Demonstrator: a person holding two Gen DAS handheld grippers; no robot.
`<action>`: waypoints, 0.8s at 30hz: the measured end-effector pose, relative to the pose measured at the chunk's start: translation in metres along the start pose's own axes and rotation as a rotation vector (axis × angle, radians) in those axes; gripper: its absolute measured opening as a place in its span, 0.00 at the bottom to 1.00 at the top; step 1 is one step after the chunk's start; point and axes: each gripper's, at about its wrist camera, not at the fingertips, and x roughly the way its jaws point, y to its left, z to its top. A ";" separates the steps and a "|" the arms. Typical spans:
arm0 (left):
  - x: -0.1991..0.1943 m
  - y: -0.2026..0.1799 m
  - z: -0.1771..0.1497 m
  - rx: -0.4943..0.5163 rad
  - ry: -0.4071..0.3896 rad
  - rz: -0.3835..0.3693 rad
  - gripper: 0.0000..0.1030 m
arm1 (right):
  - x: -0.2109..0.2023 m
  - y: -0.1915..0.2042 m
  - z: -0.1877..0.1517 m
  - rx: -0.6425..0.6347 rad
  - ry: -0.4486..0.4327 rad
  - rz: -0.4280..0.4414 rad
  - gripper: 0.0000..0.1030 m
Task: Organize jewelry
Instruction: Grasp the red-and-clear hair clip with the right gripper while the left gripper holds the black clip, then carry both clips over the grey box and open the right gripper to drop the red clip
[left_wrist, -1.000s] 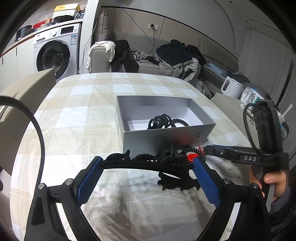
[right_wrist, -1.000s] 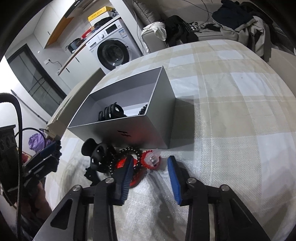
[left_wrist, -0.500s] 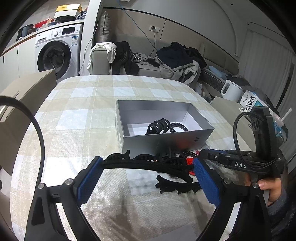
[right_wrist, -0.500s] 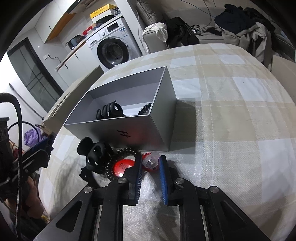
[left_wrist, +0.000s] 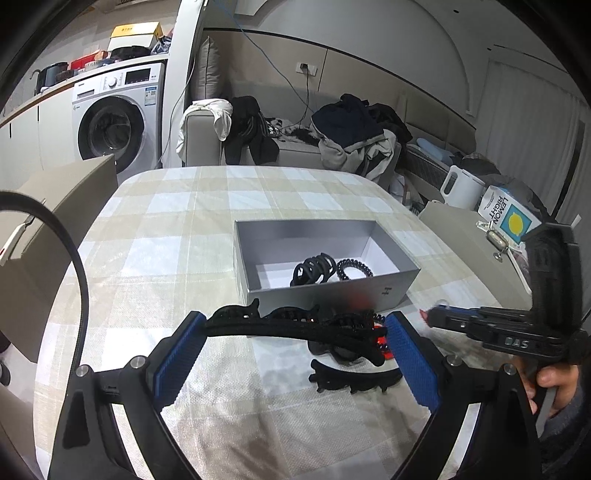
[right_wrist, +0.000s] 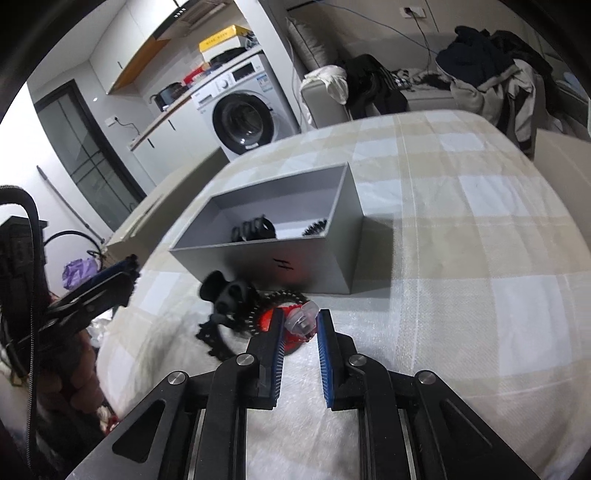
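Note:
My left gripper (left_wrist: 295, 332) is shut on a long black hair clip (left_wrist: 291, 326) and holds it above the checked tablecloth, in front of the grey box (left_wrist: 391, 291). The box holds a black claw clip (left_wrist: 314, 267) and a black spiral hair tie (left_wrist: 354, 267). My right gripper (right_wrist: 301, 323) is shut on a small clear and red clip (right_wrist: 301, 321), lifted just in front of the box (right_wrist: 314, 266). On the cloth lie a black claw clip (right_wrist: 227, 291), a spiral tie (right_wrist: 280, 297), a red round piece (right_wrist: 266, 321) and another black long clip (left_wrist: 354, 378).
The table (left_wrist: 155, 236) carries a beige checked cloth. A beige chair back (left_wrist: 55, 206) stands at the left. A washing machine (left_wrist: 118, 122) and a sofa with clothes (left_wrist: 351, 136) are behind. A white kettle (left_wrist: 461, 188) and a lemon box (left_wrist: 506, 218) stand at the right.
My right gripper closed on the clear and red clip and lifted it. My left gripper kept the long black clip and rose a little, away from the box.

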 end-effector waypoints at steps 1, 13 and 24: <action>0.000 0.000 0.001 0.002 -0.004 0.000 0.91 | -0.004 0.001 0.001 -0.002 -0.006 0.005 0.15; -0.003 -0.002 0.015 0.016 -0.039 -0.001 0.91 | -0.037 0.013 0.025 -0.028 -0.099 0.040 0.15; 0.001 0.000 0.027 0.027 -0.064 0.018 0.91 | -0.036 0.022 0.046 -0.057 -0.139 0.051 0.15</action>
